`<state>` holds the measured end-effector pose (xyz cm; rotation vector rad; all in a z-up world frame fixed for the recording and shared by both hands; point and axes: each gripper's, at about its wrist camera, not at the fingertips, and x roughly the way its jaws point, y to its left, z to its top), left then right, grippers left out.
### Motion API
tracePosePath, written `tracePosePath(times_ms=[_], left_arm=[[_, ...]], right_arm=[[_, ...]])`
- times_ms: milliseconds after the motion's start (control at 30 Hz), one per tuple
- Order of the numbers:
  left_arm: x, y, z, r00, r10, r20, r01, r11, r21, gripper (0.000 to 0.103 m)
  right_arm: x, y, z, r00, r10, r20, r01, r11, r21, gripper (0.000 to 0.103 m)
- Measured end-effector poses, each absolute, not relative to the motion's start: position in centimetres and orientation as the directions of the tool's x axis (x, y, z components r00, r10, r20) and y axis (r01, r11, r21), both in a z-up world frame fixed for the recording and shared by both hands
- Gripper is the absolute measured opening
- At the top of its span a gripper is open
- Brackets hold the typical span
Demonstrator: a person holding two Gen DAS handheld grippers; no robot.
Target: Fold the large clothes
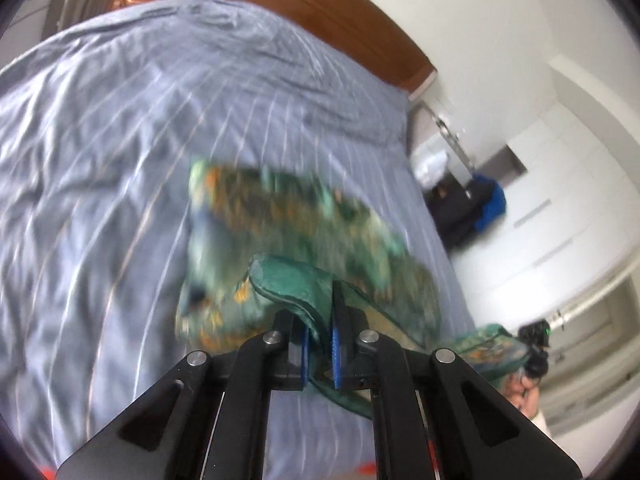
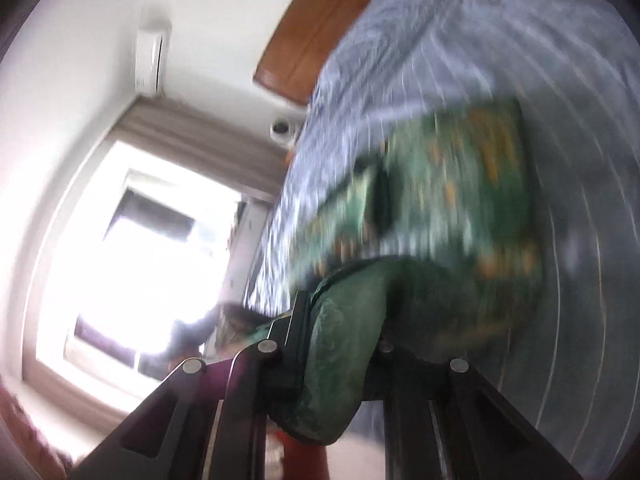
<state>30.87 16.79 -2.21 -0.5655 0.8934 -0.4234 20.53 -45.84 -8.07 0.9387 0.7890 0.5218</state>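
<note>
A: Left wrist view first. The left gripper [image 1: 319,334] is clamped on a fold of the green patterned garment [image 1: 304,232]; fabric sits between the blue pads [image 1: 335,354], jaws narrow. The rest of the garment hangs blurred over the striped blue-grey bedsheet [image 1: 120,160].

B: And the right wrist view?

A: The right gripper [image 2: 340,332] has a thick wad of the same garment [image 2: 452,184] bunched between its fingers, jaws held fairly wide by the cloth. It is gripped. The bedsheet [image 2: 520,40] lies behind it.

B: What is unique per view?

A: Only the left view shows the white cabinets [image 1: 560,200], a dark and blue pile [image 1: 476,204] on the floor beside the bed, and a person's head [image 1: 528,380] low at the right (heavily blurred). Only the right view shows the bright window [image 2: 132,260], the curtain [image 2: 200,136] and the wall air conditioner [image 2: 152,60].

B: Edges?

A: The wooden headboard [image 1: 320,12] bounds the far end. The bed's right edge runs close to the garment in the left view; open sheet spreads out to the left of it.

B: Containers?

A: I cannot make out any contents; the cabinets are closed.
</note>
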Motion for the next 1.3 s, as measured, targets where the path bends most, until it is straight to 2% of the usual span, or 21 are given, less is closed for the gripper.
tracePosePath(times_ms=[200,267,333,367,433,500,567,633,700,800,867,900,933,1000,1067,1133,1167,1300], left_arm=[[43.6,15.3,-3.9,0.602,-0.456,-0.655,-0.005,0.818,-0.575,0.006],[47.2,14.1,-6.0,0.597,-0.393,-0.699,-0.046,0.854,-0.519,0.007],[49.8,12.9,-8.8,0.554,-0.348,-0.756,-0.089,0.878,-0.469,0.014],[51.4,12.5,-10.6,0.515,-0.321,-0.795,-0.126,0.889,-0.441,0.018],[53.5,12.4,-13.8,0.434,-0.330,-0.838,-0.189,0.876,-0.443,0.049],[53.9,13.6,-15.0,0.431,-0.371,-0.823,-0.234,0.835,-0.499,0.052],[53.7,15.4,-14.5,0.476,-0.421,-0.772,-0.236,0.785,-0.573,0.066],[53.4,17.1,-12.7,0.525,-0.392,-0.756,-0.234,0.787,-0.571,0.085],[52.6,18.6,-10.4,0.582,-0.311,-0.751,-0.238,0.819,-0.523,0.092],[50.9,19.3,-8.1,0.605,-0.261,-0.752,-0.219,0.853,-0.473,0.093],[49.5,18.0,-7.2,0.607,-0.256,-0.752,-0.167,0.884,-0.436,0.093],[49.1,16.8,-7.0,0.604,-0.252,-0.756,-0.129,0.905,-0.405,0.093],[48.4,15.5,-6.8,0.600,-0.247,-0.761,-0.085,0.926,-0.368,0.093],[46.2,12.7,-6.4,0.593,-0.224,-0.774,0.013,0.963,-0.269,0.093],[44.0,9.7,-6.7,0.592,-0.200,-0.781,0.090,0.979,-0.183,0.094],[42.1,7.3,-7.3,0.587,-0.211,-0.782,0.156,0.977,-0.147,0.094],[40.9,6.0,-7.7,0.586,-0.223,-0.779,0.189,0.972,-0.136,0.094],[38.1,0.9,-9.4,0.596,-0.245,-0.765,0.297,0.952,-0.073,0.094]], right_arm=[[32.4,-49.4,-8.4,0.719,0.571,-0.395,0.025,0.547,0.836,0.015],[36.1,-50.2,-9.8,0.726,0.532,-0.435,0.076,0.567,0.820,0.015],[40.2,-50.0,-12.4,0.712,0.500,-0.493,0.140,0.587,0.797,0.015],[42.0,-49.9,-14.2,0.699,0.485,-0.526,0.184,0.588,0.788,0.015],[44.3,-49.3,-17.2,0.658,0.485,-0.575,0.250,0.580,0.776,0.024],[45.5,-49.7,-19.7,0.635,0.511,-0.579,0.299,0.528,0.795,0.025],[45.5,-50.9,-21.0,0.661,0.544,-0.516,0.312,0.426,0.849,0.025],[45.2,-52.0,-20.9,0.667,0.586,-0.460,0.294,0.360,0.885,0.025],[45.1,-52.8,-19.7,0.649,0.602,-0.465,0.276,0.383,0.881,0.025],[45.1,-53.1,-17.9,0.628,0.609,-0.485,0.269,0.414,0.869,0.026],[44.9,-53.3,-17.9,0.628,0.619,-0.471,0.305,0.360,0.881,0.034],[44.8,-53.5,-18.2,0.638,0.627,-0.447,0.321,0.311,0.895,0.061],[44.2,-53.9,-18.6,0.667,0.634,-0.391,0.337,0.212,0.917,0.099],[43.1,-55.2,-19.3,0.755,0.581,-0.304,0.349,0.037,0.937,0.103],[42.5,-56.3,-18.9,0.796,0.508,-0.329,0.380,0.004,0.925,0.103],[41.7,-57.0,-16.7,0.810,0.432,-0.396,0.381,0.124,0.916,0.103],[41.7,-56.6,-14.9,0.795,0.418,-0.439,0.365,0.249,0.897,0.103],[41.6,-50.2,-10.7,0.691,0.494,-0.527,0.196,0.574,0.795,0.103]])
